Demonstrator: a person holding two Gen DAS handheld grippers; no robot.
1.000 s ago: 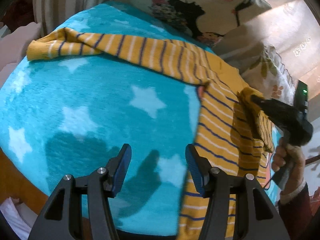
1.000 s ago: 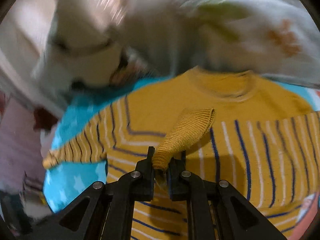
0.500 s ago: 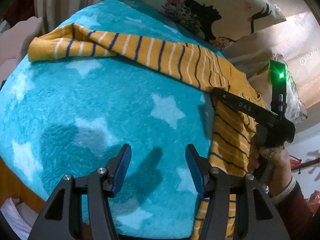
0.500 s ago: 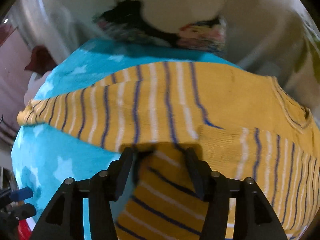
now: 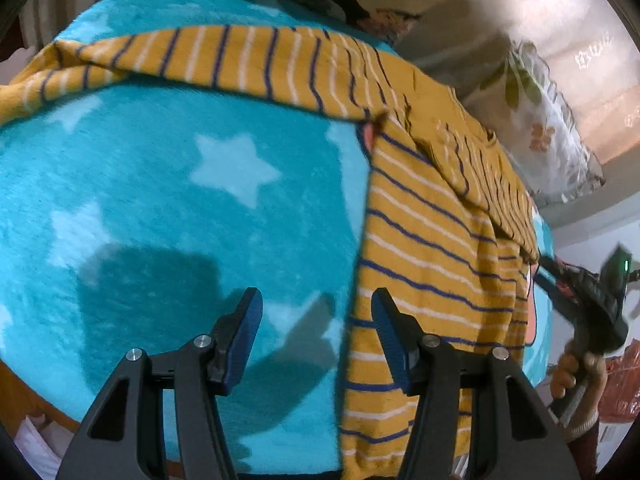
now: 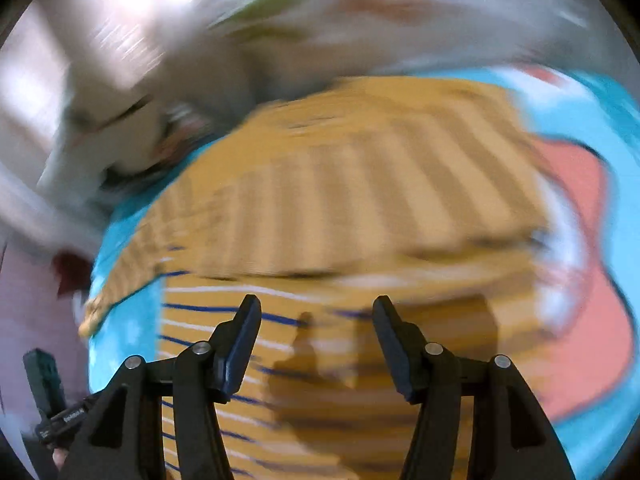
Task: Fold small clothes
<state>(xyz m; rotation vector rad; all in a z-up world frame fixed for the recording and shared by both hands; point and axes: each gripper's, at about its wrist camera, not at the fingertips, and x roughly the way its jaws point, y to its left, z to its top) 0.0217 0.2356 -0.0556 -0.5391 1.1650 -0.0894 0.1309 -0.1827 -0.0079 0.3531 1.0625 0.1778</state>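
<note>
Mustard-yellow knit with navy and white stripes, a small child's sweater (image 5: 424, 240), lies spread on a turquoise fleece blanket with pale stars (image 5: 180, 184) that covers the bed. In the left wrist view one sleeve (image 5: 208, 60) stretches out flat across the blanket toward the far left, while the other sleeve (image 5: 480, 168) lies folded in over the body of the sweater, its cuff near the hem side. That fold looks like the first tuck of a standard sleeve-in fold, which would explain why the fabric sits doubled there.

The left claw (image 5: 316, 332) hovers with its blue pads well apart and nothing between them, one pad over bare blanket and the other over the sweater's side edge, probably placed to go for the spread sleeve or that edge next. The right claw (image 6: 316, 336) has just been opening; its jaws stand wide and empty above the striped body, and the view is smeared by fast motion, so finer detail cannot be read. From the left wrist view it appears at the far right, gripped by a hand (image 5: 576, 372) in a dark red sleeve. Floral pillows (image 5: 540, 128) rest beyond the blanket.
</note>
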